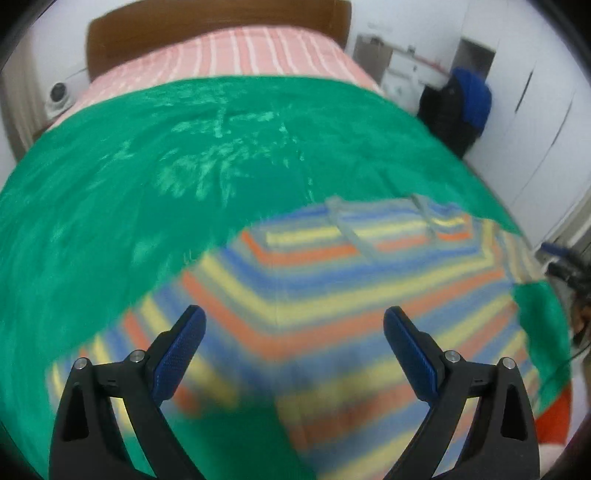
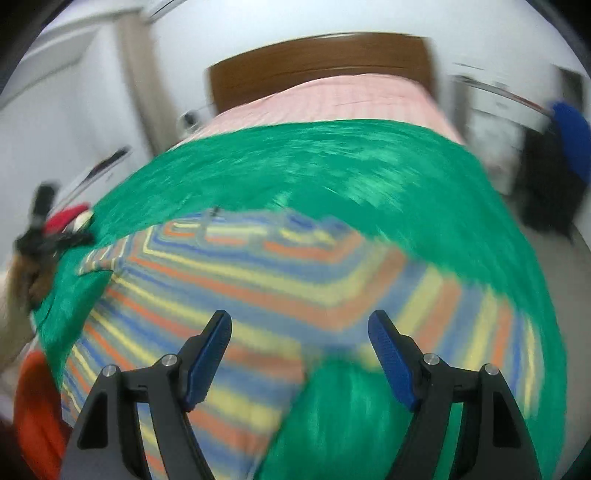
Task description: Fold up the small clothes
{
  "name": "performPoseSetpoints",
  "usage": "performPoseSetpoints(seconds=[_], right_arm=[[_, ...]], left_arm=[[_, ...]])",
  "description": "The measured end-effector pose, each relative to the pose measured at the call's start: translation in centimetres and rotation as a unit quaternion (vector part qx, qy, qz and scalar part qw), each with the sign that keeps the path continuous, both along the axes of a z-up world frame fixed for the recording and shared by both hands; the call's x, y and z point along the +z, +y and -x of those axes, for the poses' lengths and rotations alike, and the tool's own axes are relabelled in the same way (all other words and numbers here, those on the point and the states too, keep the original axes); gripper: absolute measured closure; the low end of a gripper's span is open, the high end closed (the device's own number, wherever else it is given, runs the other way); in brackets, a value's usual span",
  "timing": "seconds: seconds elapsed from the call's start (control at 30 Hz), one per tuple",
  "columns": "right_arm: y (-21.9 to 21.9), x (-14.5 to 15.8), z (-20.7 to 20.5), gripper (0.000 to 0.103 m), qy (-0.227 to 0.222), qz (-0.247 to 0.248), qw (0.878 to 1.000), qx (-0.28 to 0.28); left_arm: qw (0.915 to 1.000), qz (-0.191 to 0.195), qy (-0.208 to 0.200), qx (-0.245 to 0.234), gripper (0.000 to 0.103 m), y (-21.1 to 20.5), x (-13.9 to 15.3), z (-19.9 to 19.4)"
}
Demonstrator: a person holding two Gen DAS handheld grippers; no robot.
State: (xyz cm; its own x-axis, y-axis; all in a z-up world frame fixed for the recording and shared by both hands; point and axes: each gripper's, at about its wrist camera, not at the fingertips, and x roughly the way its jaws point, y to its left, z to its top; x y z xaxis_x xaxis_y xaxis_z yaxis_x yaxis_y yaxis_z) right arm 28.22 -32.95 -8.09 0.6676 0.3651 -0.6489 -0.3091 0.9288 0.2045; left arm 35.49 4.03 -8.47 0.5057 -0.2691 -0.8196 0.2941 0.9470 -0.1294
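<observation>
Striped shorts (image 1: 314, 302) flat on green blanket (image 1: 110, 221), both grippers (image 1: 294, 332) (image 2: 300, 332) spread, empty

The striped garment of blue, yellow and orange cloth (image 1: 332, 295) looks soft and matt, like a knit, with pale fabric straps near its far end. Under it, the green plush blanket (image 1: 110, 221) has a fuzzy nap with lighter brushed streaks. At the bed's far edge lies pink-and-white striped woven sheeting (image 1: 240, 55) below a smooth brown wooden headboard (image 1: 147, 29). The matt black plastic fingers (image 1: 177, 354) carry blue dimpled rubbery pads and shiny metal pins.
</observation>
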Motion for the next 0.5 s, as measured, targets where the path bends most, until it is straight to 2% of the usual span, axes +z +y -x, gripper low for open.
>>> performPoseSetpoints(seconds=[0.1, 0.23, 0.33, 0.4, 0.43, 0.47, 0.5], right_arm=[[1.7, -0.8, -8.3, 0.027, 0.043, 0.040, 0.997, 0.055], [3.5, -3.6, -17.8, 0.027, 0.113, 0.065, 0.988, 0.081], [5.3, -5.1, -21.3, 0.027, 0.127, 0.075, 0.984, 0.098], [6.7, -6.2, -23.0, 0.028, 0.139, 0.072, 0.981, 0.116], [7.8, -7.5, -23.8, 0.036, 0.164, 0.078, 0.975, 0.128], [8.4, -8.2, -24.3, 0.049, 0.174, 0.095, 0.971, 0.133], [9.1, -8.4, -24.4, 0.061, 0.171, 0.110, 0.969, 0.139]], left_arm=[[0.9991, -0.034, 0.020, -0.016, 0.011, -2.4, -2.5, -6.5], [0.9961, -0.075, 0.029, -0.038, 0.012, -4.6, -5.6, -10.1], [0.9915, -0.108, 0.049, -0.053, 0.012, -5.2, -8.0, -11.9], [0.9897, -0.111, 0.062, -0.066, 0.012, -5.3, -9.0, -12.2], [0.9905, -0.103, 0.061, -0.068, 0.015, -5.1, -9.2, -12.1], [0.9921, -0.090, 0.057, -0.067, 0.053, -5.0, -9.1, -12.0], [0.9933, -0.084, 0.048, -0.062, 0.097, -4.9, -8.8, -11.9]])
